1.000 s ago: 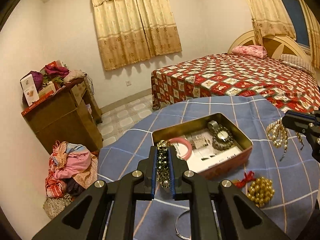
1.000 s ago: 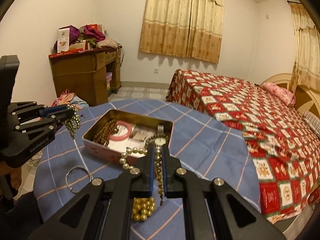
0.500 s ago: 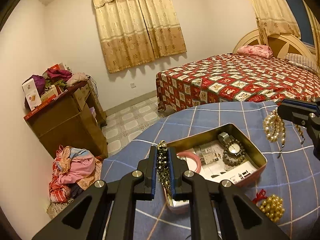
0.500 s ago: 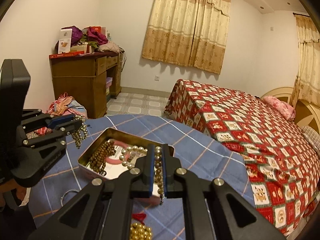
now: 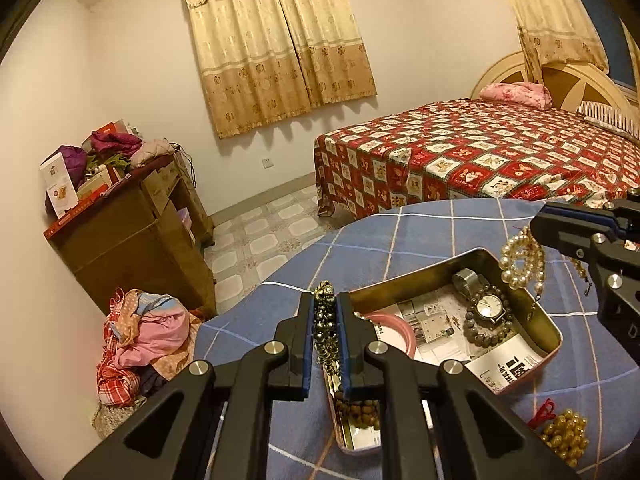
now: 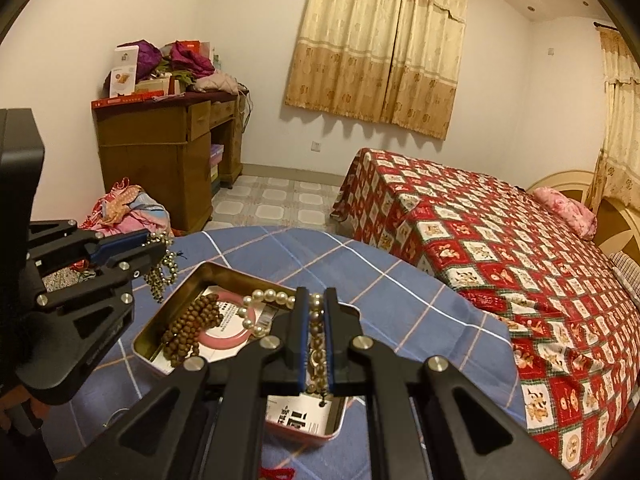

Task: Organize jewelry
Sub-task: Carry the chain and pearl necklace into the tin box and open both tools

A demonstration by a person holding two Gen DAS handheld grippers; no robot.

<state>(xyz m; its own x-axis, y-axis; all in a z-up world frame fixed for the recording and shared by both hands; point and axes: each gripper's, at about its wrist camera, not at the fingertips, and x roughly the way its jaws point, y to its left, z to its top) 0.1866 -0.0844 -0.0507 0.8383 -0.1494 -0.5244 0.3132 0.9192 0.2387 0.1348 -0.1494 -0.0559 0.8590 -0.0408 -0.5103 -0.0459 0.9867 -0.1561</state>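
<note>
Over the blue checked desk [image 5: 420, 240] sits an open metal tin [image 5: 552, 332] that holds a watch [image 5: 489, 306], a pink bangle [image 5: 394, 330], brown wooden beads [image 6: 192, 328] and printed papers. Above the tin's near-left corner the left gripper [image 5: 325, 320] is clamped tight on a dark beaded bracelet [image 5: 323, 312], while the right gripper [image 6: 316, 320] is closed on a pearl necklace [image 6: 264, 300] whose loops hang over the tin's far-right end. On the cloth beside the tin lies a cluster of gold beads [image 5: 564, 436] with a red thread.
</note>
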